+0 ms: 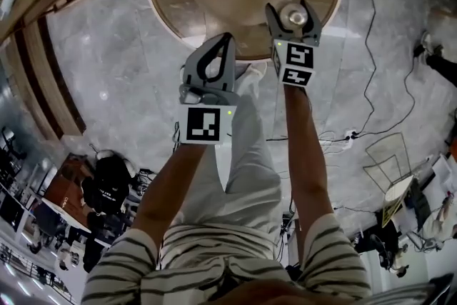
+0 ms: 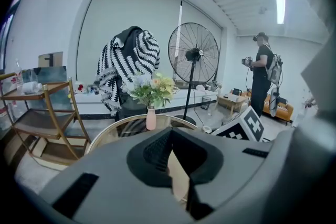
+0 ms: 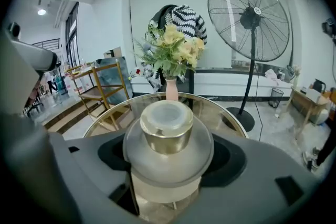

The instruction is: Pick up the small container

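Note:
The small container (image 1: pixel 293 13), a clear jar with a gold lid (image 3: pixel 167 131), sits between the jaws of my right gripper (image 1: pixel 291 9), which is shut on it. In the right gripper view the jar fills the gap of the right gripper (image 3: pixel 168 178) and hangs above the round glass table (image 3: pixel 227 115). My left gripper (image 1: pixel 226 37) is to the left and nearer me, over the table's front rim (image 1: pixel 166 7). Its jaws meet at the tips with nothing between them, as the left gripper (image 2: pixel 170 132) shows in its own view.
A pink vase of flowers (image 2: pixel 151 117) (image 3: pixel 171 89) stands at the table's far side. Behind it are a standing fan (image 2: pixel 193 55), a striped garment over a chair (image 2: pixel 128 60) and a wooden shelf (image 2: pixel 42 113). A person (image 2: pixel 261 73) stands at right. Cables (image 1: pixel 371 46) lie on the floor.

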The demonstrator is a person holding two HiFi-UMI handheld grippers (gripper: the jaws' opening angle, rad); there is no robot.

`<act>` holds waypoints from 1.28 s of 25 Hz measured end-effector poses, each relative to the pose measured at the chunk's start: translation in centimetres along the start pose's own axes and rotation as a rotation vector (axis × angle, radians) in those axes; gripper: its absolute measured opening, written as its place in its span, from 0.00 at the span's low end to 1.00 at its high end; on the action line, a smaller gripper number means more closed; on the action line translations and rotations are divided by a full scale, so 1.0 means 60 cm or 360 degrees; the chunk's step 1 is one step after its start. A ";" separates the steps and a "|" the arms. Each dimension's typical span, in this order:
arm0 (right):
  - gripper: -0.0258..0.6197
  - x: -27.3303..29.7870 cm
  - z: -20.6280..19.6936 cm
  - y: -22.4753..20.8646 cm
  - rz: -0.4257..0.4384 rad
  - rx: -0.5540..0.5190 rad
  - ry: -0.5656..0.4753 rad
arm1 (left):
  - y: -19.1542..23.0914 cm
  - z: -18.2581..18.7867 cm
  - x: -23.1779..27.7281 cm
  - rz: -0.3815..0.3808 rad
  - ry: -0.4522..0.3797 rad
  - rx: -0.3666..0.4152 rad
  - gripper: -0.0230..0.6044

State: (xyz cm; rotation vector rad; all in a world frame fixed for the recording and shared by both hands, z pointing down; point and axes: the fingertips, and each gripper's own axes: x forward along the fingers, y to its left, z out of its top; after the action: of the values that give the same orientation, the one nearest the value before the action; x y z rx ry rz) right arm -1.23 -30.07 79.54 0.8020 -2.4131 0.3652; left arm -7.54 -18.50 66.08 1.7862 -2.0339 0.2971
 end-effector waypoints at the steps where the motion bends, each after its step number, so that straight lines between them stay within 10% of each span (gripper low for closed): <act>1: 0.57 -0.007 0.008 0.005 0.0008 0.0004 -0.0007 | 0.001 0.007 -0.006 0.0007 -0.0012 -0.0003 0.04; 32: 0.57 -0.396 0.386 0.164 0.0039 0.0010 -0.0388 | -0.002 0.290 -0.261 -0.0051 -0.0220 0.0142 0.04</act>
State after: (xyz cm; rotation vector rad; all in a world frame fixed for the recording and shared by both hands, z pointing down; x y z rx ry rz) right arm -1.51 -20.98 46.15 0.8636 -2.6506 0.2996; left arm -8.93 -11.86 43.66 1.9405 -2.1135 0.2648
